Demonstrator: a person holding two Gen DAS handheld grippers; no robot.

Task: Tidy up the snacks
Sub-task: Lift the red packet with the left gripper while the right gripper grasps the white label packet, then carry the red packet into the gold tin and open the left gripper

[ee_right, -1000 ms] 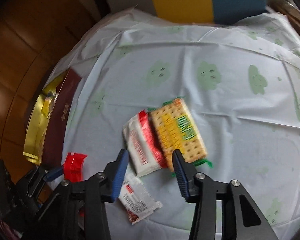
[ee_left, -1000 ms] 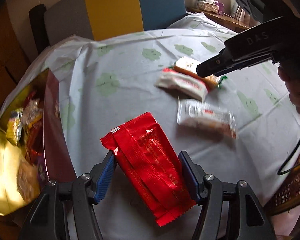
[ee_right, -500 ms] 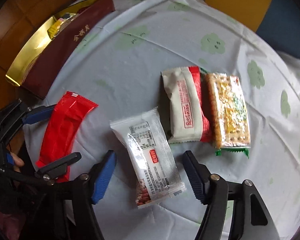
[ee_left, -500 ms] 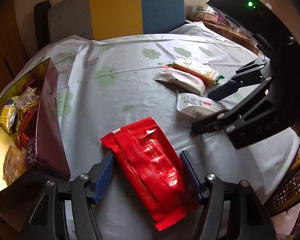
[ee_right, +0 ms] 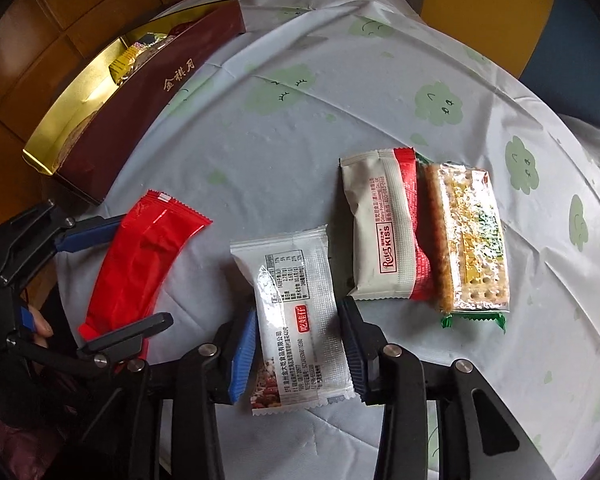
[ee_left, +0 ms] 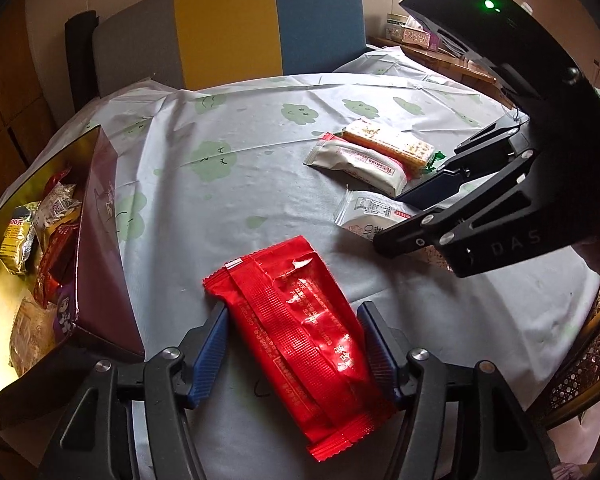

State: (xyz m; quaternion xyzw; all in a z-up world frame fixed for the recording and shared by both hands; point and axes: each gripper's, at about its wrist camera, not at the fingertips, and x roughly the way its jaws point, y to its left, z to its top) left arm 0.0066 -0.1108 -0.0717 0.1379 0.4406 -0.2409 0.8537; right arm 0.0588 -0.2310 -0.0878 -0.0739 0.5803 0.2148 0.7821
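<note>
left gripper (ee_left: 292,346): jaws spread, one blue pad on each side of the red snack packet (ee_left: 296,320), which lies flat on the tablecloth (ee_left: 240,208). the pads sit at the packet's edges; a firm pinch cannot be confirmed.

right gripper (ee_right: 298,350): jaws spread, straddling the white snack packet (ee_right: 296,312) with printed label text. the packet lies flat and the pads stand just beside its long edges; contact cannot be confirmed.

in the right wrist view, the red packet lies to the left of the white one, with the left gripper's fingers around its near end.

farther out and to the right, two more packets lie side by side and touching: a white-and-red wafer packet (ee_right: 384,232) and a clear cracker packet (ee_right: 470,240) with green ends.

far left, at the table's edge: an open maroon box (ee_right: 140,96) with a gold interior. in the left wrist view it holds several wrapped snacks (ee_left: 40,236).

beyond the table: a chair back (ee_left: 236,24) in grey, yellow and blue panels.
</note>
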